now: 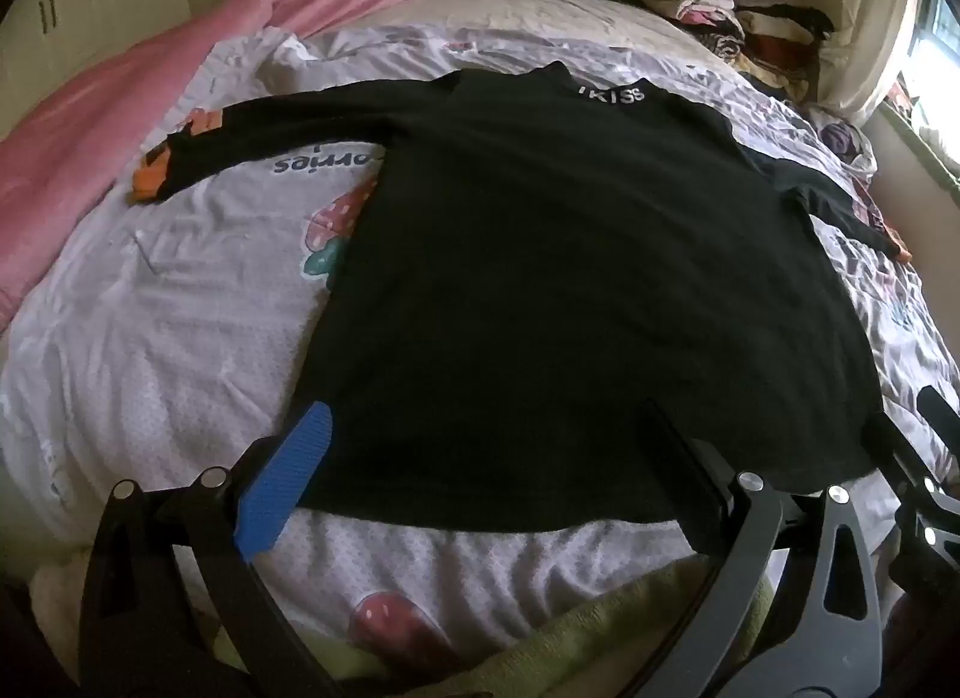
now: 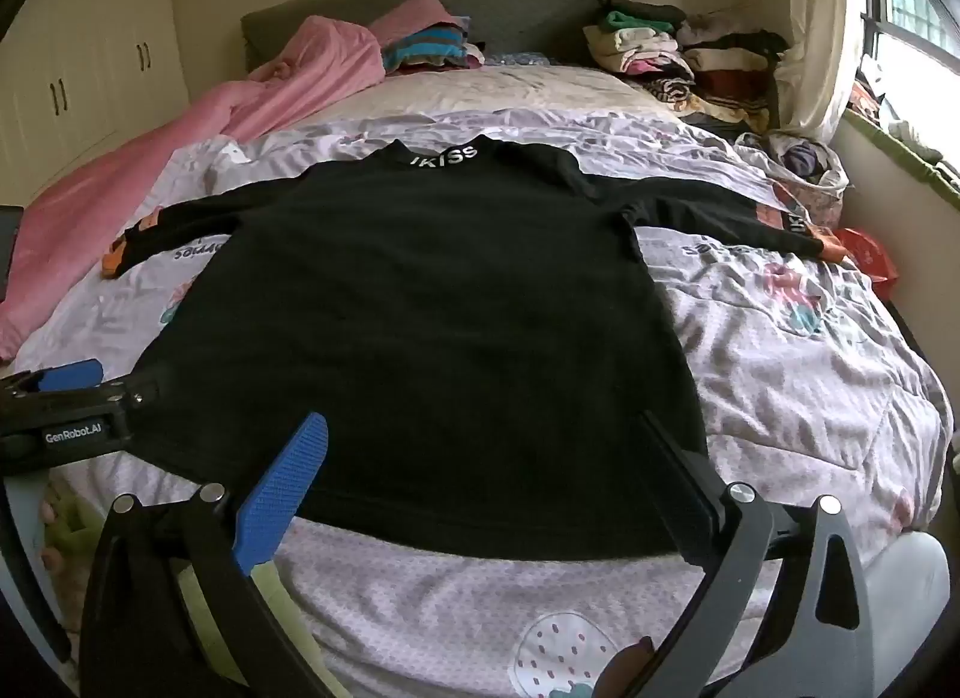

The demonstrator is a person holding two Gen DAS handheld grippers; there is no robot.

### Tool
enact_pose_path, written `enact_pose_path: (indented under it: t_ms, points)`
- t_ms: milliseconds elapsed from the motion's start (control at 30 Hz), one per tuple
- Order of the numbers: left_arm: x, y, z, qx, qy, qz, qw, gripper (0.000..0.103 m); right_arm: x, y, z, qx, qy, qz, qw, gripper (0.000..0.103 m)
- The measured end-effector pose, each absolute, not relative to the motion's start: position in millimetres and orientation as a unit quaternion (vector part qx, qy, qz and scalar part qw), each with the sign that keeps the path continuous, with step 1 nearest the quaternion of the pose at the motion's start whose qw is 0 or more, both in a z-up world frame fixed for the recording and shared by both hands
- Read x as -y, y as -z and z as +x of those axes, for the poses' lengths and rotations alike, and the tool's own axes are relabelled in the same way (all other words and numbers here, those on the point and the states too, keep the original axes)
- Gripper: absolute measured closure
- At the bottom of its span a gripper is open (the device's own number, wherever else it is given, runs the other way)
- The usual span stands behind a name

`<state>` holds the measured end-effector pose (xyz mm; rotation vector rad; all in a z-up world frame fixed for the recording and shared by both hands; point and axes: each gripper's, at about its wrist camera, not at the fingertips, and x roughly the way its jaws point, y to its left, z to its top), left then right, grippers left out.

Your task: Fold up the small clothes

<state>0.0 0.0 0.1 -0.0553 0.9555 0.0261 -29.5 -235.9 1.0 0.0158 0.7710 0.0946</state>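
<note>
bedroom: quilt-covered bed (image 2: pixel 798 374) under both my grippers, headboard far ahead, window on my right, cupboards on my left.
task thing: black top (image 2: pixel 432 302) lies flat on the quilt, collar with white lettering at the far end, hem toward me.
long axis: collar to hem runs straight away from me, nearly in line with both grippers; the 2 sleeves stretch out sideways.
left gripper: left gripper (image 1: pixel 486 470) jaws wide apart, nothing between the pads, hanging over the hem, blue pad at the near-left corner of the hem.
right gripper: right gripper (image 2: pixel 486 470) jaws also spread wide, empty, straddling the hem's right half.
nearer hand: my judgement, left for the left sleeve (image 1: pixel 270 143) and right for the right sleeve (image 2: pixel 726 215); each sleeve is well beyond its gripper.
edges: hem is the closest edge, just below both sets of fingers; side seams run away from me on either side.
open room: bare quilt on both sides of the top and a strip in front of the hem.
clutter: pink blanket (image 1: pixel 102 116) along the left, stacked clothes (image 2: pixel 678 62) by the headboard on the right, both well apart from the top.
next move, as i judge it: reach forward and outward for a sleeve or side edge and bring it across the body.
</note>
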Motion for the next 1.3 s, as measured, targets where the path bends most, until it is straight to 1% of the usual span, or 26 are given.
enact_pose_path:
  t_ms: [1300]
  points:
    - [-0.6,0.3,0.6,-0.459,-0.012,-0.026,0.888,0.008,238.1,-1.8,-31.3,-0.375,-0.043,0.005,0.926,0.004]
